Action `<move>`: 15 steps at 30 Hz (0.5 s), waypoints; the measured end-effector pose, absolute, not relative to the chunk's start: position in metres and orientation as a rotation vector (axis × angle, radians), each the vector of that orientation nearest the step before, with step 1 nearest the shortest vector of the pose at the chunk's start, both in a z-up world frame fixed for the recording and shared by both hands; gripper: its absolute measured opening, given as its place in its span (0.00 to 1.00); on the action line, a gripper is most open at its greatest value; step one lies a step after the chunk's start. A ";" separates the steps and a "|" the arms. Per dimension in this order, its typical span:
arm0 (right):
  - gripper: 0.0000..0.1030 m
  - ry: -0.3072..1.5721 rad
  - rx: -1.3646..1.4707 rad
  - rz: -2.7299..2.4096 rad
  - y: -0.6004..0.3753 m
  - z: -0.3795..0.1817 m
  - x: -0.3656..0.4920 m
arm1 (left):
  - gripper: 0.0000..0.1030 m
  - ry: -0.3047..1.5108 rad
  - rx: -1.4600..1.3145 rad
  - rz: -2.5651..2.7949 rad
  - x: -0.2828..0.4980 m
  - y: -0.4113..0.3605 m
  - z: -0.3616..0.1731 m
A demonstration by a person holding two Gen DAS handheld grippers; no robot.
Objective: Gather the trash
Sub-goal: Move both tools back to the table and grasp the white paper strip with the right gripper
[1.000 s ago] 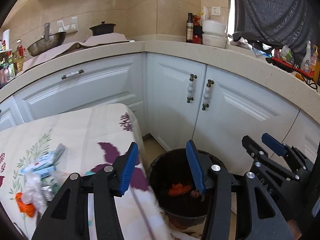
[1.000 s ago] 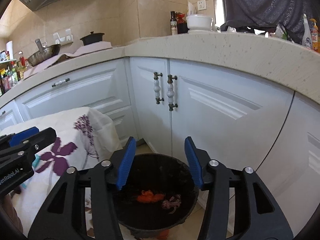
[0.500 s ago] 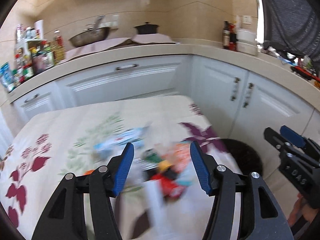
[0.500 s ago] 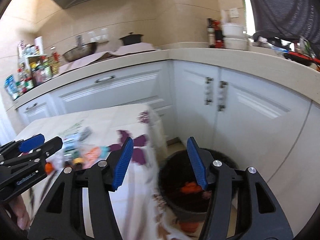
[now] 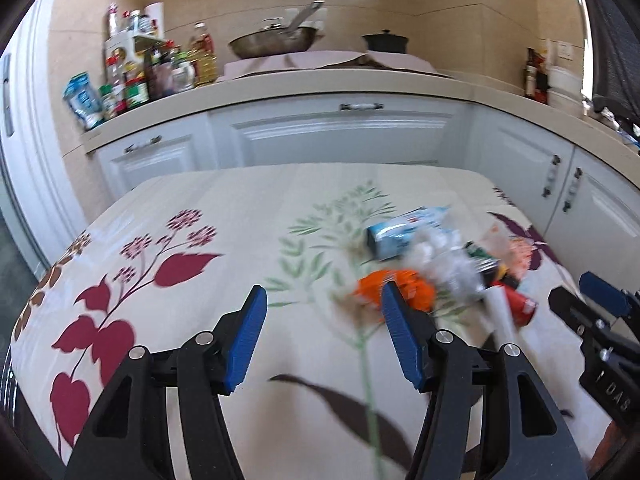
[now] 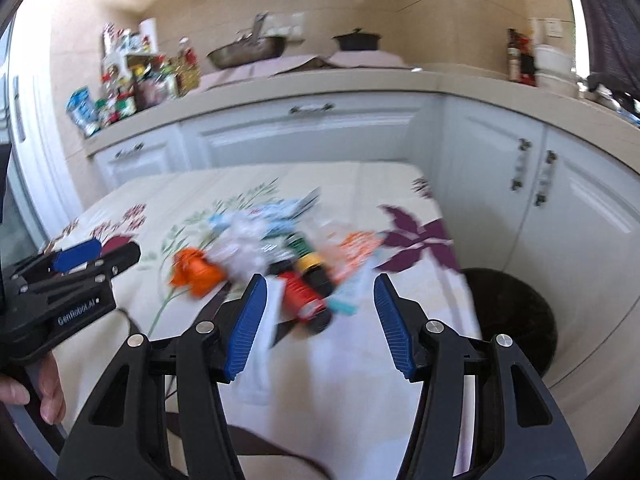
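I have both tongs over the counter, a broad surface under a cream cloth printed with red, green and purple flowers. Its left half lies bare; its right edge drops off just beside the round black bin on the floor, which stands against the white cabinets.

The trash pile sits on the right half of the counter, near that edge. It is blurred, so I read it loosely: a pale blue carton lies flat, long axis running left to right, at the far side; crinkled clear plastic is heaped in the middle; a crumpled orange wrapper lies at the left; a red can lies on its side (which end is which I cannot tell).

The left tongs have just been opening and stand apart, empty. The right tongs stand apart too, pressing nothing.
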State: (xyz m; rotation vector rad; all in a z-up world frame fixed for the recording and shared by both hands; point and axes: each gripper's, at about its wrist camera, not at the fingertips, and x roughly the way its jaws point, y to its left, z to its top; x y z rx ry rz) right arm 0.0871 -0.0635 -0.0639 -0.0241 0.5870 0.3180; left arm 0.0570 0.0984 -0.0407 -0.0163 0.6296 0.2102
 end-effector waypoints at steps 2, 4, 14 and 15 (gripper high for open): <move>0.53 0.612 -0.040 0.334 -0.053 -0.070 0.085 | 0.60 0.632 -0.023 0.221 0.054 0.106 -0.043; 0.53 0.637 -0.061 0.344 -0.044 -0.075 0.084 | 0.60 0.635 -0.031 0.228 0.050 0.113 -0.045; 0.40 0.750 -0.114 0.354 -0.026 -0.092 0.086 | 0.60 0.649 -0.065 0.212 0.045 0.125 -0.052; 0.38 0.757 -0.116 0.357 -0.026 -0.093 0.086 | 0.60 0.649 -0.068 0.208 0.045 0.124 -0.053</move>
